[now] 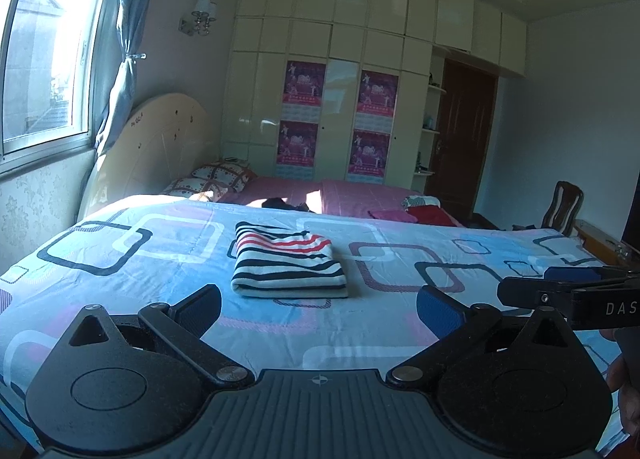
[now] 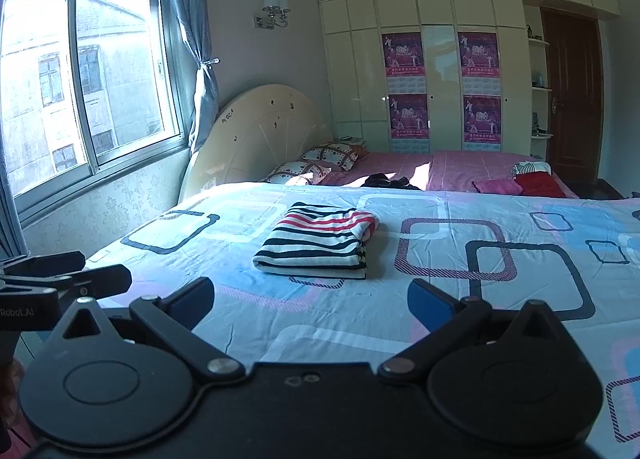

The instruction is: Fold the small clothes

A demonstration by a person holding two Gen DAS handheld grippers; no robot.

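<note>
Left wrist view: the left hand-held gripper (image 1: 319,309) hangs low over a bed (image 1: 120,299) covered in a light blue sheet printed with rounded squares. Its two blue-padded fingers (image 1: 438,315) stand wide apart with nothing between them. Ahead of it, near the middle of the sheet, lies a folded striped garment (image 1: 288,263), white with dark and red stripes, squared into a neat rectangle and clear of both tools. At the right edge the right hand-held gripper (image 1: 560,285) reaches in sideways; from here I cannot tell how its fingers stand. Behind the near bed is a second bed with a pink sheet (image 1: 360,197), a small pile of clothes (image 1: 424,211) and patterned pillows (image 1: 212,179).

Right wrist view: the right hand-held gripper (image 2: 310,299) hovers above the same blue sheet, fingers spread wide and empty. The folded striped garment (image 2: 320,241) rests ahead and slightly left of it, flat on the bed (image 2: 520,319), untouched. The left hand-held gripper (image 2: 64,271) shows at the left edge. A window (image 2: 88,79) and a cream wardrobe (image 2: 440,59) line the far walls.
</note>
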